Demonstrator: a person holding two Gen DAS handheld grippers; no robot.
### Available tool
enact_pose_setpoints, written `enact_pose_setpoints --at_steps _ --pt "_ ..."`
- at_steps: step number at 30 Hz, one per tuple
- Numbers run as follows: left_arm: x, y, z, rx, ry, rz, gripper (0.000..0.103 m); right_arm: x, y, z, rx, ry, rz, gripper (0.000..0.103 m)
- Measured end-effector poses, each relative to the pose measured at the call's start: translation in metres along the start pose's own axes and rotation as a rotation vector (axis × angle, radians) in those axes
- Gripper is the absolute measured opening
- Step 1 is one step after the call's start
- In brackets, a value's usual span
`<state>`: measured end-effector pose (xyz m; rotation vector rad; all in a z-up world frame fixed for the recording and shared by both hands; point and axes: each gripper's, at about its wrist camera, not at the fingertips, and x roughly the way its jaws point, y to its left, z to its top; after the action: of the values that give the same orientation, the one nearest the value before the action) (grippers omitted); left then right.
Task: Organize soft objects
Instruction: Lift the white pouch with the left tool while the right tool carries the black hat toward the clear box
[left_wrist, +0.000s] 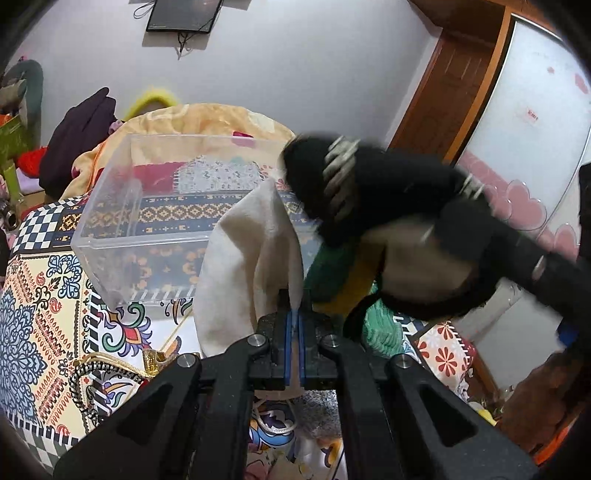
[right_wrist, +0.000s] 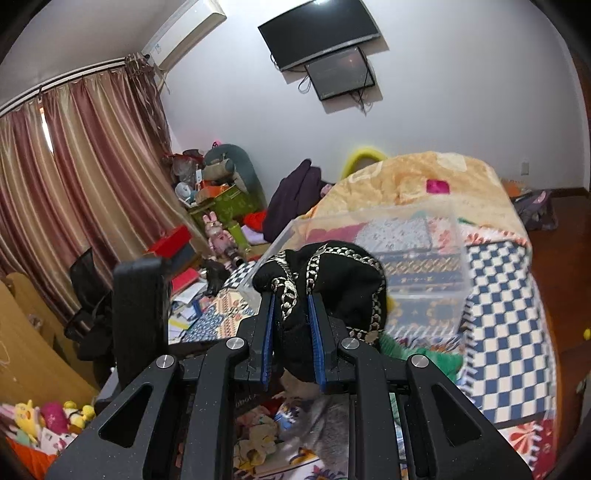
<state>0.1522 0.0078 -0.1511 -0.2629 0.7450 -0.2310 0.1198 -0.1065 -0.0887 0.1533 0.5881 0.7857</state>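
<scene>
Two grips seen: left hand-held gripper (left_wrist: 294, 325) clamped on white cloth (left_wrist: 243, 266), right hand-held gripper (right_wrist: 291, 314) clamped on black chain-trimmed cloth (right_wrist: 332, 273), both raised over patterned bed (left_wrist: 44, 295) near clear box (left_wrist: 122, 206).

No text legible — labels too blurred.
</scene>
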Motion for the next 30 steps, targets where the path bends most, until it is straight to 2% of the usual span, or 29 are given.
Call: enact_pose_setpoints --at_steps 4,12,16,24,30 --pt "-0.010 0.007 0.002 -0.024 -0.018 -0.007 0.002 -0.008 -0.001 0.012 -0.022 -0.034 -0.045 0.016" --pt "-0.074 0.014 0.028 -0.012 -0.173 0.009 0.002 -0.006 -0.009 0.027 -0.059 -0.055 -0.099 0.016" --pt "-0.093 0.014 0.049 0.010 -0.226 0.018 0.002 0.006 -0.011 0.033 -0.086 -0.019 -0.096 0.016" --pt "-0.080 0.022 0.082 0.019 -0.235 0.073 0.002 0.041 -0.022 0.034 -0.078 0.095 -0.037 0.016" --pt "-0.053 0.032 0.092 0.027 -0.200 0.134 0.002 0.024 -0.014 0.030 -0.119 0.051 -0.070 0.015"
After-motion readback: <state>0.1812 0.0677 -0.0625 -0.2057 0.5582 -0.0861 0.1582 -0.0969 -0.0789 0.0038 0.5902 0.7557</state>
